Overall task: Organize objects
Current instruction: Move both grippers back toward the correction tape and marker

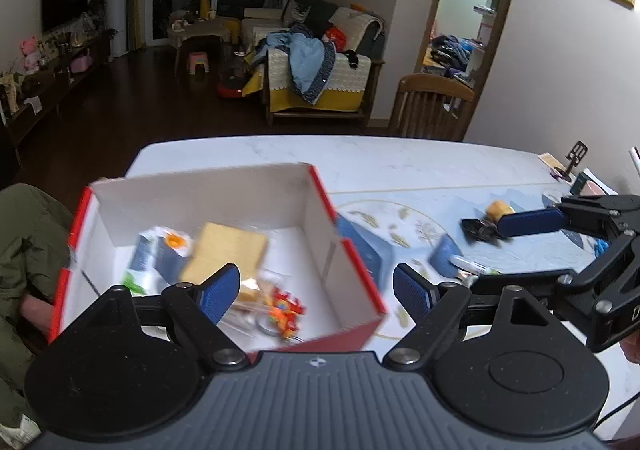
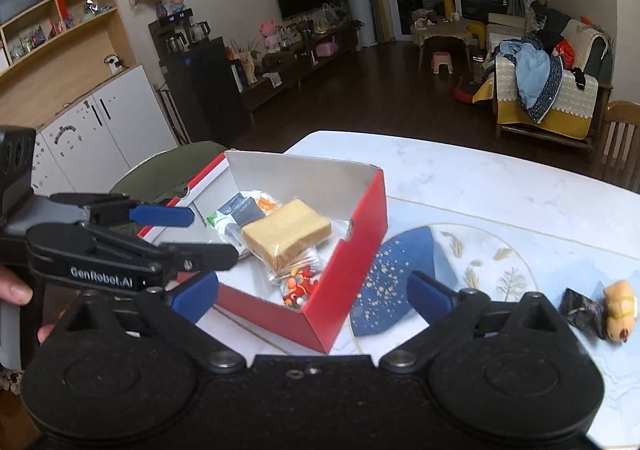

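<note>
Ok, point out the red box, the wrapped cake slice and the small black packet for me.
red box (image 2: 352, 226), right wrist view, on its red outer side wall.
wrapped cake slice (image 2: 286, 230), right wrist view, on the slice's top face.
small black packet (image 2: 580, 310), right wrist view, on the middle of its wrapper.

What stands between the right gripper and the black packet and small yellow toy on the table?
Nothing visible. The black packet and yellow toy lie on the bare table, just right of the right gripper, whose jaws are open and empty. The red box sits to the left.
</note>
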### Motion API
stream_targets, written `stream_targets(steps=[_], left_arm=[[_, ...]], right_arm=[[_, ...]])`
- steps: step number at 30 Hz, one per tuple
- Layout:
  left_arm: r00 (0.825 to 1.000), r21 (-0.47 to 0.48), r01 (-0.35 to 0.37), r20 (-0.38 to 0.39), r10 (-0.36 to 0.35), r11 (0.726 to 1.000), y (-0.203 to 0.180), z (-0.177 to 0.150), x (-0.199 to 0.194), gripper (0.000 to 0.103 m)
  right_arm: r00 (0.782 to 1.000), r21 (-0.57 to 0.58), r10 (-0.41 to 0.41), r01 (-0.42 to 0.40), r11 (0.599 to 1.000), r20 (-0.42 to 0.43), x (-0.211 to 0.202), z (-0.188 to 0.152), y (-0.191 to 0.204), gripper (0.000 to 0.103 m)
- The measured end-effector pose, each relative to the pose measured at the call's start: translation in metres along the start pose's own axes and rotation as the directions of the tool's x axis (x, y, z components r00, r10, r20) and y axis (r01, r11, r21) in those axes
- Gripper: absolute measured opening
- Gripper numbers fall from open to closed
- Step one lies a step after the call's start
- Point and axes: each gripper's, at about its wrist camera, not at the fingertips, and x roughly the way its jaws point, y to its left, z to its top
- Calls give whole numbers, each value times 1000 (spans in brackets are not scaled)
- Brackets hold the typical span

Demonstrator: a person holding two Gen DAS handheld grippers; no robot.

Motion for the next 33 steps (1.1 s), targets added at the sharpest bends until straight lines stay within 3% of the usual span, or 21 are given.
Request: stream_targets(steps=[8,18,20,30,33], left_arm=[[999,21,14,-44,-13,1000,-49,-16,13,92],[995,23,39,-89,-36,999,-97,-31,42,93],[993,27,51,-105,-48,998,-108,-35,51,103],[986,62,72,-156,-62,995,-165,-43,97,103],[972,57,97,-218,-83,994,-179,-46,116,103]], right_arm=[[999,14,-34,34,999,2,-28,-29,-40,102],[983,94,-173,177,980,-57,-50,-71,-114,102],[978,113,-196,203,973,-73,-51,-79,-129,102],[954,151,-268,287,946,-134,-41,-103,-185,102],[953,192,-263,289,938,-150,-38,-108,-203,102]])
